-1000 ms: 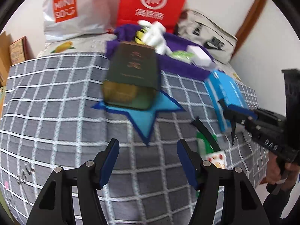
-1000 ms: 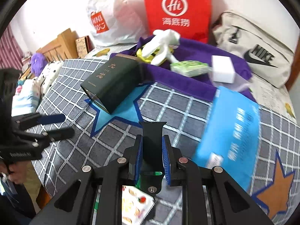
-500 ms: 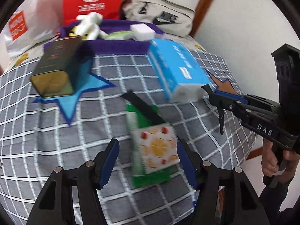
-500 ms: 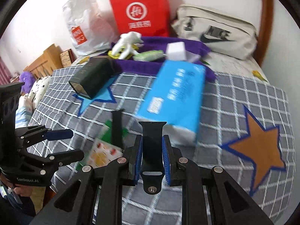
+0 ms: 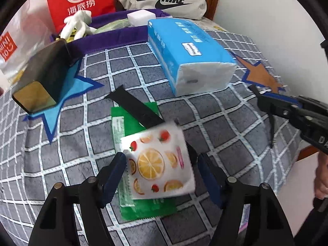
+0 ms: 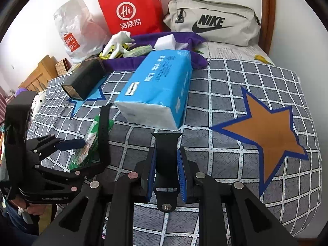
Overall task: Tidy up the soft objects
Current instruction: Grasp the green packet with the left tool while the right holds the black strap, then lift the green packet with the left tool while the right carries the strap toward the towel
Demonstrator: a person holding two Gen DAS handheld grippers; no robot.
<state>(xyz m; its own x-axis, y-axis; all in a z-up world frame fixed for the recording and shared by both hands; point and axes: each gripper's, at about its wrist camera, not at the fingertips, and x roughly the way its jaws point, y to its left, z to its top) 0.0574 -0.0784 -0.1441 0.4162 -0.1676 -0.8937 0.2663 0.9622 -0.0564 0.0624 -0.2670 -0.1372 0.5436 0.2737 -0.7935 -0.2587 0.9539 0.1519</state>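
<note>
Left wrist view: left gripper (image 5: 161, 176), fingers spread and just widened, straddling the white fruit-printed soft packet (image 5: 157, 164), pads not pressing it. Packet lies on a flat green sachet (image 5: 133, 127) on the grey checked bedspread (image 5: 215, 127); a loose black strap (image 5: 135, 107) crosses the sachet.

Right wrist view: right gripper (image 6: 166, 171), fingers clenched on a black watch-band piece (image 6: 166, 164); blue tissue pack (image 6: 157, 90) lies beyond.

Risk, judged: closing may pinch sachet and packet together, since they overlap.
</note>
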